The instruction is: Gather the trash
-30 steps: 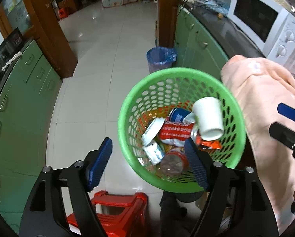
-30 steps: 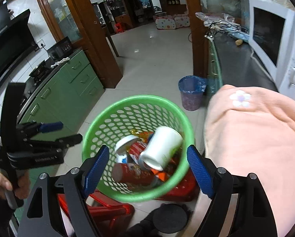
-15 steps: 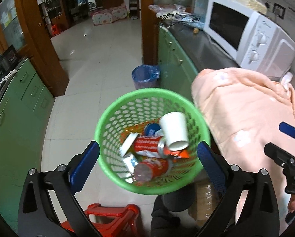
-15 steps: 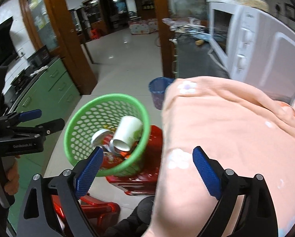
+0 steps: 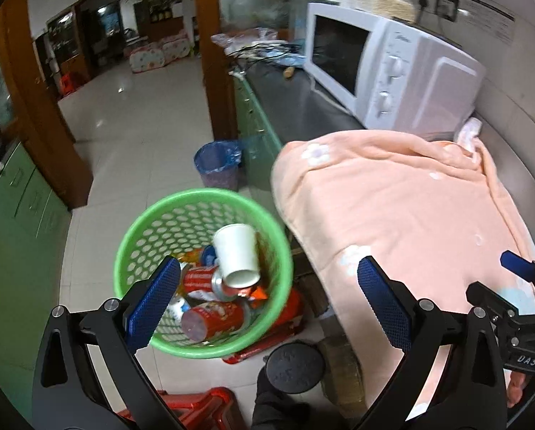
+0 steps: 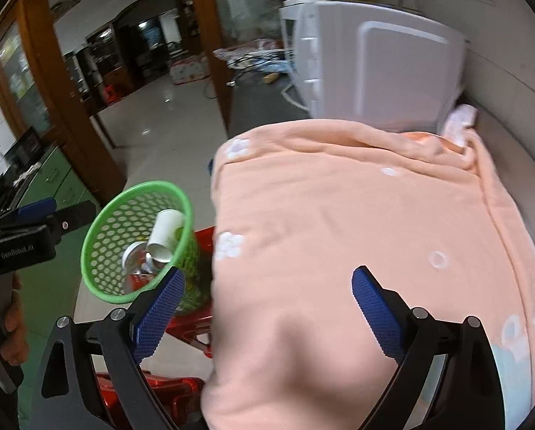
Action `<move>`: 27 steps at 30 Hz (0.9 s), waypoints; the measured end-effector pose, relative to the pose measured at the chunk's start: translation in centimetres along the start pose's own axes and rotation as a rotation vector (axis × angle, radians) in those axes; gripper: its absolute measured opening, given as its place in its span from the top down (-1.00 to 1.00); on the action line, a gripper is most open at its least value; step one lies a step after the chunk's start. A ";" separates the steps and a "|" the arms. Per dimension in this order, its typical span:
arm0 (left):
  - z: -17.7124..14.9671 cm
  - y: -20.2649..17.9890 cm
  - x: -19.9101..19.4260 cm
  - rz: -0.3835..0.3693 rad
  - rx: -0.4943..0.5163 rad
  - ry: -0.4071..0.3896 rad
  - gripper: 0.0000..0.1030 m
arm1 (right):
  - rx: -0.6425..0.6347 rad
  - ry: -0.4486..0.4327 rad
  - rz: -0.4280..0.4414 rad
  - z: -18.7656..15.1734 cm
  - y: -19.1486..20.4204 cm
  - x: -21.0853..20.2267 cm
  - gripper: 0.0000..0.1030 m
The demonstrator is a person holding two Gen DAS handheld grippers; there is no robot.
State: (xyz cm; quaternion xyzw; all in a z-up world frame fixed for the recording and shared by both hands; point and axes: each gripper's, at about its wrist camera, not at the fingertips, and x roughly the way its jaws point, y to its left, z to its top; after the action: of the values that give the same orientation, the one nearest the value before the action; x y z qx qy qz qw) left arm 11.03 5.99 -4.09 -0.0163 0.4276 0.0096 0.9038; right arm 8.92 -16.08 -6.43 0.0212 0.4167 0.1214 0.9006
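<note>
Both our grippers have swung from the green basket toward the peach towel; left gripper and right gripper fingers gape wide, empty, seeking more trash.

The basket stood on a stool, left of the blanket-covered counter; the microwave sat behind the blanket.
</note>
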 end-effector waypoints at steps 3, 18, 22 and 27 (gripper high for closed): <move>0.2 -1.7 -0.6 -0.041 0.027 -0.013 -0.90 | 0.032 -0.011 -0.014 -0.6 -1.2 -1.1 -0.77; -0.5 -6.9 -2.5 -0.052 0.127 -0.054 -0.90 | 0.100 -0.054 -0.085 -2.1 -4.2 -4.3 -0.78; -0.7 -7.3 -2.5 -0.039 0.147 -0.042 -0.90 | 0.115 -0.059 -0.097 -2.4 -4.8 -4.8 -0.78; -1.1 -7.1 -2.8 -0.058 0.153 -0.040 -0.90 | 0.122 -0.066 -0.105 -2.4 -5.2 -5.3 -0.78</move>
State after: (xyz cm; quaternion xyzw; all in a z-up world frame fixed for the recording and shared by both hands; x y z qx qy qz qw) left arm 8.62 -1.20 -2.43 0.0405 0.4084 -0.0489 0.9106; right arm 4.82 -22.55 -4.77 0.0580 0.3939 0.0476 0.9161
